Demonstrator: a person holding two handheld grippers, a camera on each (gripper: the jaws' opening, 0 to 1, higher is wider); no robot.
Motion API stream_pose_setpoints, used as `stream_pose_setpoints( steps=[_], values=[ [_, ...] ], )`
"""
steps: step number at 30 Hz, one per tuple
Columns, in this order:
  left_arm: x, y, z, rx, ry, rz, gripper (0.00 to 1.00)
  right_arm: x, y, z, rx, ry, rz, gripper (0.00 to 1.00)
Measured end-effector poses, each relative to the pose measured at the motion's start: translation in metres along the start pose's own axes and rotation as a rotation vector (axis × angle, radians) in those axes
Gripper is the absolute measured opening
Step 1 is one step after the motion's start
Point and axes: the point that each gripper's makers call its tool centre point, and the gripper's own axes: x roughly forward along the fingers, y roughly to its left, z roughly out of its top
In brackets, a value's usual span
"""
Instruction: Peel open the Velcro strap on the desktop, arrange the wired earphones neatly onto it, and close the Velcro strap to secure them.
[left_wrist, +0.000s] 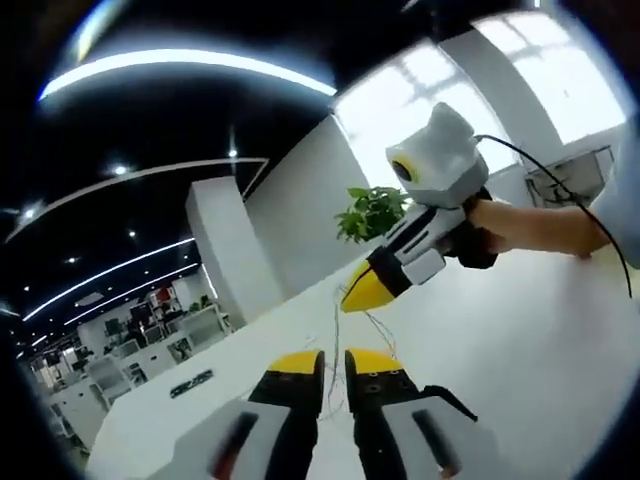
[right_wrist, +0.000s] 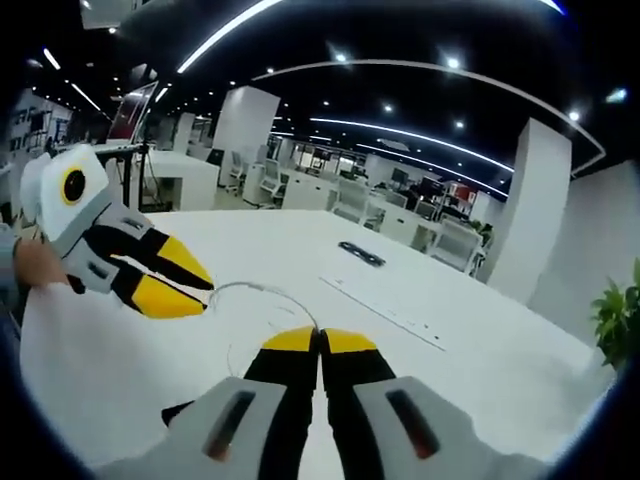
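Earphone-arranging step: the right gripper (right_wrist: 320, 342), jaws closed, pinches the earphone wire (right_wrist: 262, 290) before the slightly parted left gripper (left_wrist: 333, 362); next, coiling it tidily.

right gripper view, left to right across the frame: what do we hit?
Person's hand → left gripper → earphone wire → right gripper → dark strap on the table → potted plant.
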Motion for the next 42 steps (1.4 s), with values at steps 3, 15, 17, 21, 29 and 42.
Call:
stream_pose_setpoints(
  steps=[3,15,17,21,29,42],
  values=[
    [0.002,0.005,-0.003,-0.001,0.008,0.013,0.13,-0.002,0.002,0.001,0.002,-0.002,0.006,0.04],
    [0.015,0.007,-0.010,0.062,0.009,0.040,0.12,-0.012,0.016,0.012,0.023,-0.035,0.054,0.04],
    [0.016,0.011,-0.012,0.073,0.009,0.061,0.11,-0.013,0.017,0.014,0.022,-0.039,0.056,0.04],
    [0.016,0.024,-0.015,0.100,0.009,0.110,0.07,-0.016,0.017,0.016,0.020,-0.049,0.055,0.04],
    [0.000,0.041,-0.013,0.144,-0.002,0.178,0.05,-0.019,0.005,0.016,-0.038,-0.056,-0.013,0.04],
    [-0.023,0.023,-0.001,0.235,-0.006,0.104,0.05,-0.014,-0.015,0.001,-0.102,-0.032,-0.101,0.04]
  ],
)
